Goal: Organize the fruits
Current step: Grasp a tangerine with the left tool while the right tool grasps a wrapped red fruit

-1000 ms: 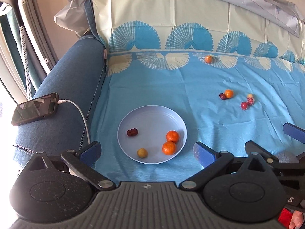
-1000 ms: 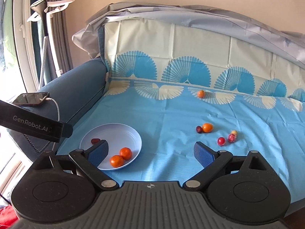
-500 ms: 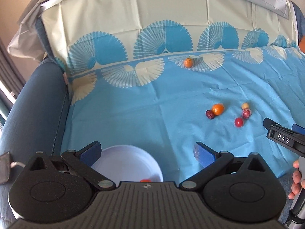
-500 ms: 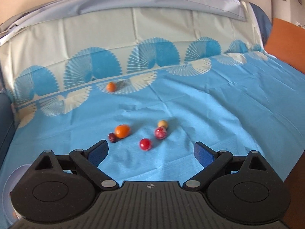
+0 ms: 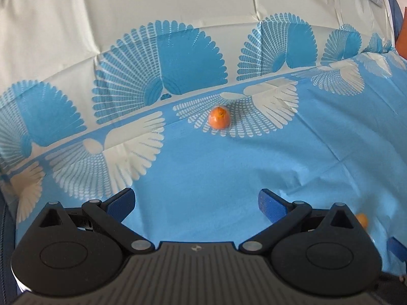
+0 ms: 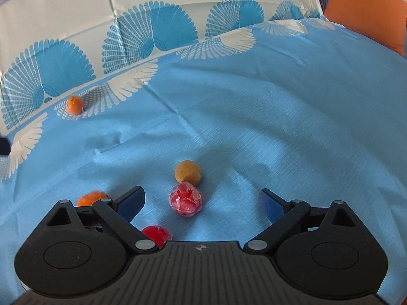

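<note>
My left gripper (image 5: 197, 202) is open and empty above the blue cloth, with a small orange fruit (image 5: 219, 117) ahead of it near the sofa back. Another orange fruit (image 5: 361, 219) peeks out behind its right finger. My right gripper (image 6: 202, 203) is open and empty, low over a red wrapped fruit (image 6: 186, 200) that lies between its fingers. A tan round fruit (image 6: 187, 172) sits just beyond it, a red fruit (image 6: 155, 234) just below the left finger, and an orange fruit (image 6: 92, 198) behind that finger. The far orange fruit (image 6: 74, 105) shows at the left. The plate is out of view.
The blue and cream patterned cloth (image 5: 254, 167) covers the sofa seat and rises up the backrest (image 5: 152, 25). An orange cushion (image 6: 368, 10) stands at the far right. A blue finger of the other gripper (image 5: 396, 251) shows at the left wrist view's right edge.
Both grippers have moved forward and lower over the cloth. The plate has left both views. The right gripper now brackets the red wrapped fruit; the left has neared the far orange fruit.
</note>
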Motion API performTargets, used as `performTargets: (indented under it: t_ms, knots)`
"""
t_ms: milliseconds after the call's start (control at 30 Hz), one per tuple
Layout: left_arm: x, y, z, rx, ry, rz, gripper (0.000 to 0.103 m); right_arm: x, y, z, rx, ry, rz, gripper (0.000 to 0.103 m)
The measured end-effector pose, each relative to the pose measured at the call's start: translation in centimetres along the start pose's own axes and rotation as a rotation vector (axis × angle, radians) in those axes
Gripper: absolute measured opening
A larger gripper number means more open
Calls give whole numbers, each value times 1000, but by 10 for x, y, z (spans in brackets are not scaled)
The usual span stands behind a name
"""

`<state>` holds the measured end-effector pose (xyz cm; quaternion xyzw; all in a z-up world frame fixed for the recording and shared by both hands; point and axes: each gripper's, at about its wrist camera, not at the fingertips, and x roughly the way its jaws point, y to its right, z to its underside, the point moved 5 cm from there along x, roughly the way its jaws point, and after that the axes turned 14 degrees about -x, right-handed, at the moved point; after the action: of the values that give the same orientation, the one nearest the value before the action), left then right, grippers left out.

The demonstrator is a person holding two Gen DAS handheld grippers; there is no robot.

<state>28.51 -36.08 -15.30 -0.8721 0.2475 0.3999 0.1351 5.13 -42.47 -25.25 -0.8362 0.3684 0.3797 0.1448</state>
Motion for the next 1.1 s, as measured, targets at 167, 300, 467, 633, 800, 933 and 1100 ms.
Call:
performTargets:
  t_ms: [167, 300, 467, 633, 800, 933, 1100]
  knots:
    - [72, 21, -31, 106, 23, -12, 103, 6, 1, 3, -72, 24, 54, 47]
    - [110, 34, -49, 120, 15, 2, 103, 7, 8, 5, -75, 35, 70, 39]
    - [137, 45, -65, 124, 22, -6, 103, 2, 11, 12, -80, 50, 104, 34]
    - [153, 42, -74, 57, 19, 14, 92, 1, 12, 14, -64, 53, 101, 35]
    - [142, 36, -72, -8, -12, 90, 40, -3, 13, 13, -51, 95, 97, 31]
    - [97, 26, -65, -7, 22, 99, 40, -16, 17, 3, -71, 210, 155, 31]
    - [-8, -18, -36, -106, 38, 106, 40, -20, 36, -4, -9, 263, 198, 31]
